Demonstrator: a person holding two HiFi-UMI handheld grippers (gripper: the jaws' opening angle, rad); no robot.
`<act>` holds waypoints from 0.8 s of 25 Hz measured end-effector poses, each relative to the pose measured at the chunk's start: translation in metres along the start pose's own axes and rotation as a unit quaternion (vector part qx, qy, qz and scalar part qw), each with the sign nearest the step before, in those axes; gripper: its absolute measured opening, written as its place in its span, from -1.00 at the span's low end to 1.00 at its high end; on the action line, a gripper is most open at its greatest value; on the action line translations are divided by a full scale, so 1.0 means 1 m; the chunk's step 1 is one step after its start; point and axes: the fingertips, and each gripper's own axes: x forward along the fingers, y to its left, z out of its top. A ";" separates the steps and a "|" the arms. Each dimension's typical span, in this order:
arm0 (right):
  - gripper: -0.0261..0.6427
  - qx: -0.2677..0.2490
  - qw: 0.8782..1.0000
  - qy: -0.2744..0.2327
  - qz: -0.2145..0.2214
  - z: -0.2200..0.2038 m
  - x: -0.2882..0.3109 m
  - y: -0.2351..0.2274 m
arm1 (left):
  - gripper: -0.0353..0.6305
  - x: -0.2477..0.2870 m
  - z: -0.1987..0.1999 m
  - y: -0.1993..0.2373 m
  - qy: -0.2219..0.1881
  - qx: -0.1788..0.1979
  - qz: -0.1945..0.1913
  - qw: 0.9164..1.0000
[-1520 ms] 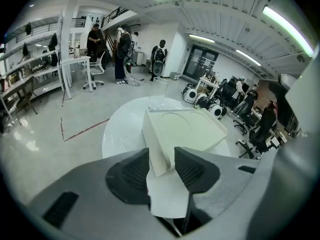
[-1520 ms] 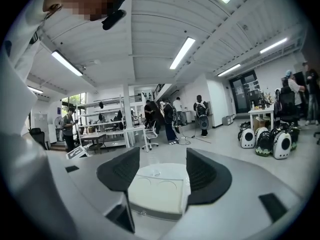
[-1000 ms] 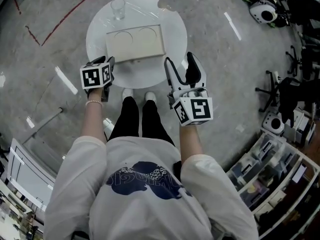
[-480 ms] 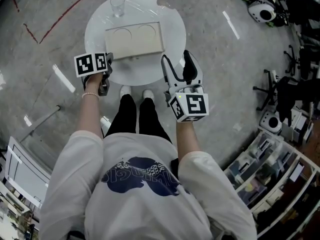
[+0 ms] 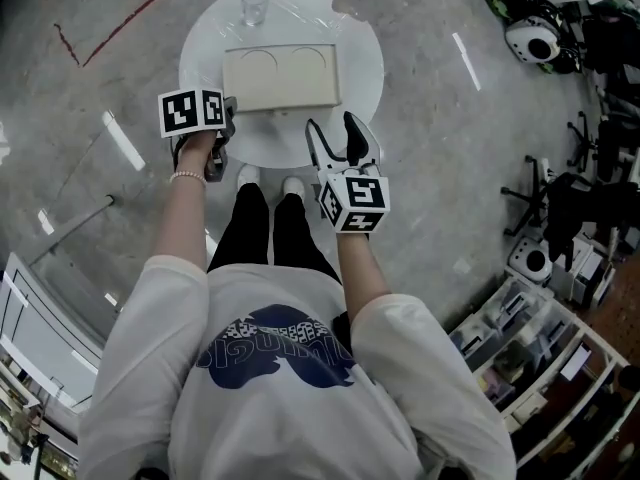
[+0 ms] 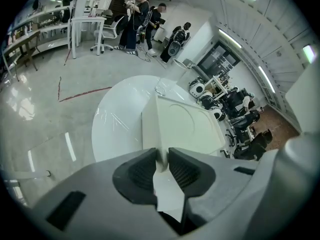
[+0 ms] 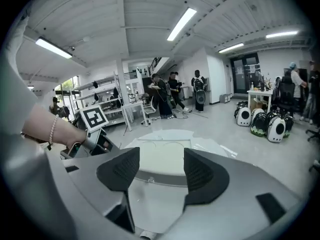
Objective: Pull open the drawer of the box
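The left gripper (image 6: 161,160) has just been closing its jaws, which are narrow and pinch the near left corner of the box (image 5: 280,78). The right gripper (image 7: 161,160) has wide, empty jaws facing the box's near side. The one cream box, two circles outlined on its lid, sits in the middle of the round white table (image 5: 200,63). One clear glass (image 5: 254,3) stands at the far edge.

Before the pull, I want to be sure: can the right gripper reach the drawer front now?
Probably yes: the right gripper is open and faces the drawer front of the box, and nothing stands between them.
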 end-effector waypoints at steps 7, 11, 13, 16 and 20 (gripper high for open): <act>-0.13 -0.003 0.998 0.068 0.016 -0.046 0.037 0.023 | -0.63 0.001 0.001 0.001 0.000 -0.019 -0.011 1.000; -0.13 0.002 0.994 0.107 0.012 -0.070 0.053 0.030 | -0.63 -0.001 0.000 0.001 -0.002 -0.015 -0.008 1.000; -0.13 0.006 0.992 0.129 0.008 -0.084 0.062 0.032 | -0.63 0.000 0.000 0.002 -0.001 -0.009 -0.006 1.000; -0.13 0.015 0.988 0.155 0.005 -0.099 0.073 0.033 | -0.63 -0.002 0.000 0.002 -0.003 -0.013 -0.009 1.000; -0.13 0.018 0.983 0.181 0.002 -0.110 0.085 0.035 | -0.63 -0.004 0.000 0.001 -0.006 -0.020 -0.013 1.000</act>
